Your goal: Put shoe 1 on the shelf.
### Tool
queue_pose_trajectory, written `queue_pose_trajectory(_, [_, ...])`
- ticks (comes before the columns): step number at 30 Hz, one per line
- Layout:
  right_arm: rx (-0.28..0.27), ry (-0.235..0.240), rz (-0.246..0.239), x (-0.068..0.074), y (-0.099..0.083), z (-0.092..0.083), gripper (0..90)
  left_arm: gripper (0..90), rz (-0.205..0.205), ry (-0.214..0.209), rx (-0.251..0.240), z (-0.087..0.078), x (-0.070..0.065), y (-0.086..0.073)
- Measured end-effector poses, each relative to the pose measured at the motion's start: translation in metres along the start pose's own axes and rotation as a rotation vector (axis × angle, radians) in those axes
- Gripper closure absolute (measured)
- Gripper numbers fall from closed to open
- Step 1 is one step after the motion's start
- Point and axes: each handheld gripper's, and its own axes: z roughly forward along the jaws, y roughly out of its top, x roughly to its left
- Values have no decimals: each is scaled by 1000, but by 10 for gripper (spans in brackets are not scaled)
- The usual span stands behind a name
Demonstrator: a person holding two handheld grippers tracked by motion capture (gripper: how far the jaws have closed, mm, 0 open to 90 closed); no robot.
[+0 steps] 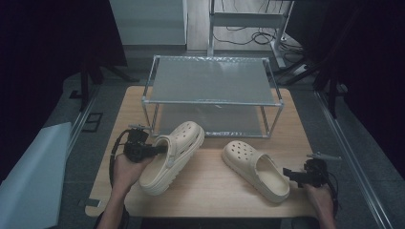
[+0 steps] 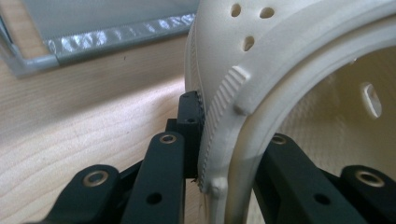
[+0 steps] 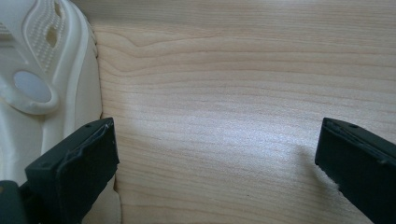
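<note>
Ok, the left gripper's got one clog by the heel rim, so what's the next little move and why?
Probably carry the held clog on toward the open lower shelf of the rack. The left gripper is clamped on its heel wall, one jaw outside and one inside, and the shoe is tilted up off the table. The right gripper waits open beside the other clog.

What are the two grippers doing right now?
Left gripper: closed on the left clog's side wall.
Right gripper: open, holding nothing, beside the right clog.

A metal-framed shelf rack (image 1: 212, 98) stands on the wooden table (image 1: 215, 186).
</note>
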Motion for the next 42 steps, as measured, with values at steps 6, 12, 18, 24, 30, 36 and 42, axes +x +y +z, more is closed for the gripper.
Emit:
queue_pose_trajectory(6, [1,3,0,0,0,0,0,776,2,-31,-4,-6,-4,13])
queue_pose_trajectory(12, [3,5,1,-1,-1,1,0,776,14,-35,-7,-13,-10,29])
queue_pose_trajectory(18, [4,4,8,-2,-1,2,0,776,19,-48,-12,-20,-16,44])
queue_pose_trajectory(24, [6,4,12,-3,-2,2,0,776,9,-58,-23,-26,-19,60])
queue_pose_trajectory(30, [8,2,17,-4,-2,2,0,776,-5,-76,-42,-32,-23,75])
queue_pose_trajectory(36, [9,0,24,-5,-2,2,0,776,-29,-90,-59,-33,-23,89])
queue_pose_trajectory(42, [11,-4,22,-7,-3,3,0,776,-65,-110,-89,-34,-21,108])
